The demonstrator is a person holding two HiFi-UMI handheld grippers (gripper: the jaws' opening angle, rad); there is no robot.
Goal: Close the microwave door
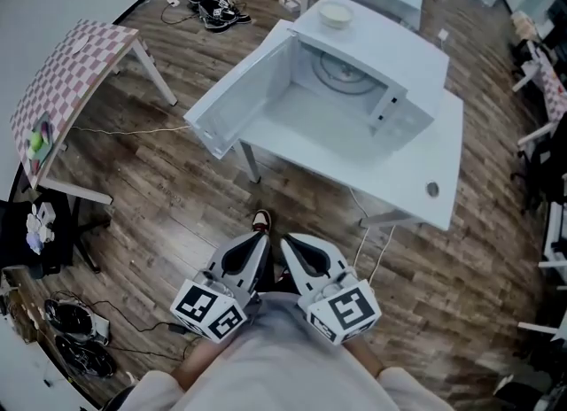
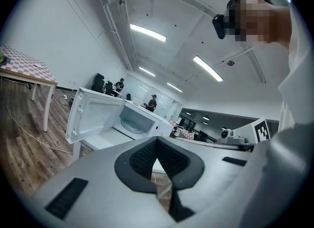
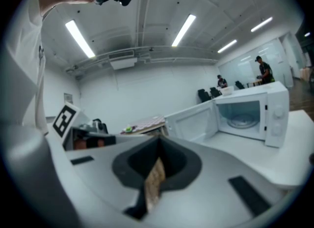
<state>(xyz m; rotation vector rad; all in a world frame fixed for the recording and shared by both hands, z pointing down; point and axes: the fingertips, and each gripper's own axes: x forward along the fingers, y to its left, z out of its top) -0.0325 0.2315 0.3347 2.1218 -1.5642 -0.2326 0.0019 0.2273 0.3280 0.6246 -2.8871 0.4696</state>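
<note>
Nearest the person, well short of the microwave (image 1: 372, 55), the left gripper (image 1: 263, 235) and right gripper (image 1: 285, 240) sit side by side, each with jaws drawn together on nothing. Farther out the microwave stands on a white table (image 1: 443, 179), its door (image 1: 239, 99) swung wide open toward the left. A bowl (image 1: 336, 15) rests on the microwave's top. The door looks like a light, stiff hinged panel; pushing its outer face near the free edge should swing it shut easily.
</note>
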